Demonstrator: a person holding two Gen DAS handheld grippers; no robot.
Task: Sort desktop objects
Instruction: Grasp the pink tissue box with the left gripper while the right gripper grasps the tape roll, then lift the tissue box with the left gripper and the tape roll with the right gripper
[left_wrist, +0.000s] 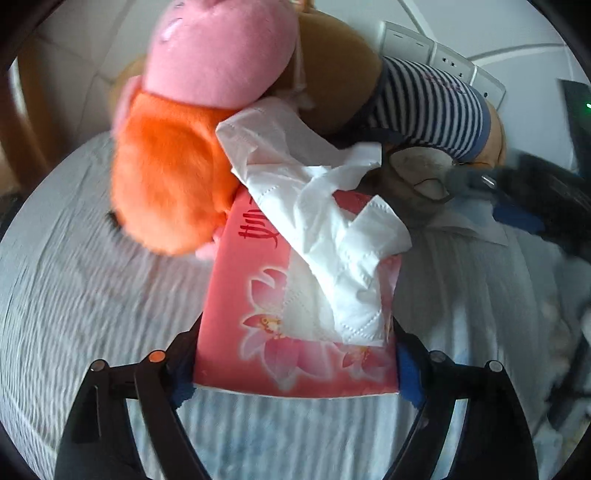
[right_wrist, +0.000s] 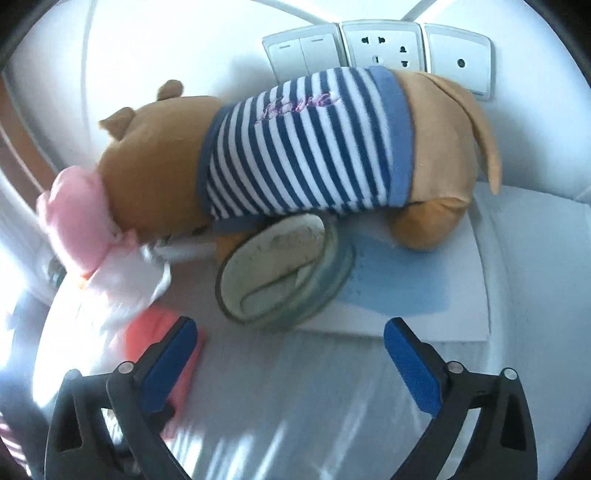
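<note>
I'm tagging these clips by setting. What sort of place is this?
Probably a home, perhaps a bedroom desk or bedside surface against a wall. A brown plush toy in a striped shirt and a pink tissue pack lie on a pale cloth-covered surface, with wall switches and a socket behind.

Bright daylight in both views, cool and slightly bluish. Strong glare at the left edge of the right wrist view, washing out the white tissue (right_wrist: 122, 291) and the cloth-covered table (right_wrist: 295, 406); streaks of light across that cloth. Motion blur over the orange plush toy (left_wrist: 166, 184) and the striped cloth in the left wrist view, with the far right edge smeared dark. Heavy fisheye bending: wall sockets (right_wrist: 380, 48) curved, corners cut off in black. Soft shadow beneath the brown plush dog (right_wrist: 295, 147)
</note>
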